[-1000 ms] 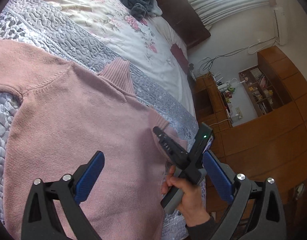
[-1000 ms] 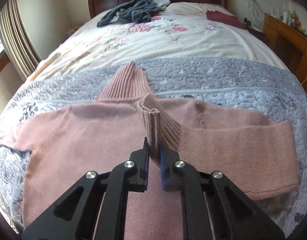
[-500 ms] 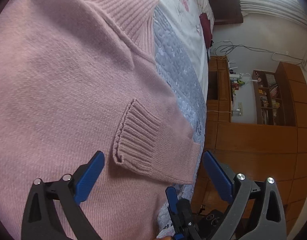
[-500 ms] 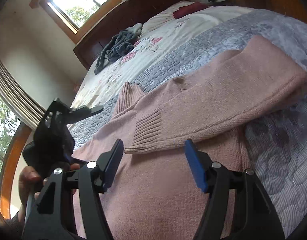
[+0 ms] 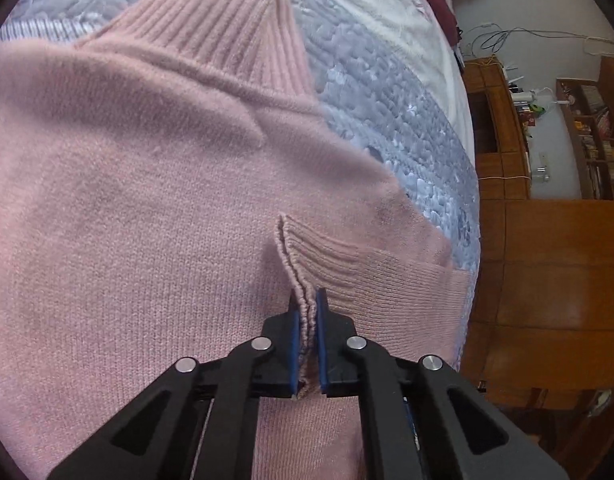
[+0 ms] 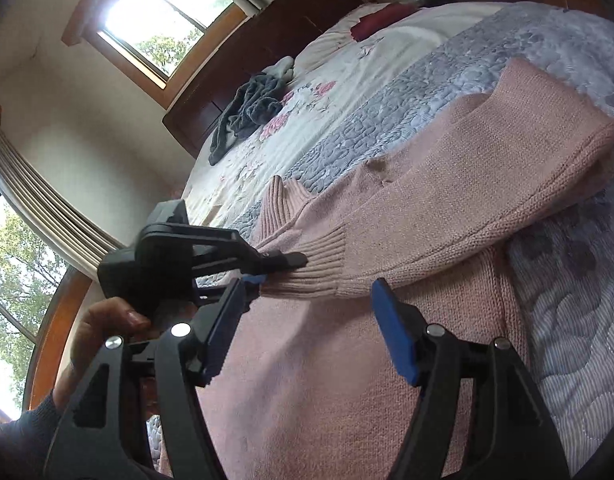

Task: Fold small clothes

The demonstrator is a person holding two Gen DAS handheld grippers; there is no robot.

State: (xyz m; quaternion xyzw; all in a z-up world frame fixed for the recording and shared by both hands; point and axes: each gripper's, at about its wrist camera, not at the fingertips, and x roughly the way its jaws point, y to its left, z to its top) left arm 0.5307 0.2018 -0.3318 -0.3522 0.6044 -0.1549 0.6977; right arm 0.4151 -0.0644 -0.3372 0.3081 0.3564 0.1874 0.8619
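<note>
Item: pink knitted sweater with a ribbed high collar [image 5: 147, 208], lying flat across the grey quilted band of the bedspread [image 5: 391, 120], at the bed's near end. Its collar is pointing toward the headboard. One sleeve is lying folded inward over the body of the garment, the ribbed cuff [image 5: 315, 256] resting near the middle of the chest.

Item: left gripper [image 5: 307, 312], black-armed with blue pads. Its tongs are pressing together on the edge of the ribbed cuff, the doubled knit edge standing pinched between the pads. In the right wrist view the same gripper [image 6: 283, 260] is reaching in from the left side, a hand [image 6: 103, 320] in a dark sleeve holding its handle.

Item: right gripper [image 6: 307, 312], same build. Its tongs are standing wide apart, hovering above the sweater body just below the folded sleeve [image 6: 487, 184], gripping nothing.

Item: white floral bedspread section [image 6: 307, 112], covering the farther part of the bed beyond the grey band.

Item: dark grey crumpled garment [image 6: 247, 116], lying on the floral section near the dark wooden headboard [image 6: 267, 40].

Item: small dark red cloth [image 6: 379, 22], lying at the far corner of the bed by the headboard.

Item: wooden cabinet and shelving [image 5: 547, 264], standing beside the bed's edge.

Item: window with striped curtain [image 6: 155, 28], showing behind the headboard.
</note>
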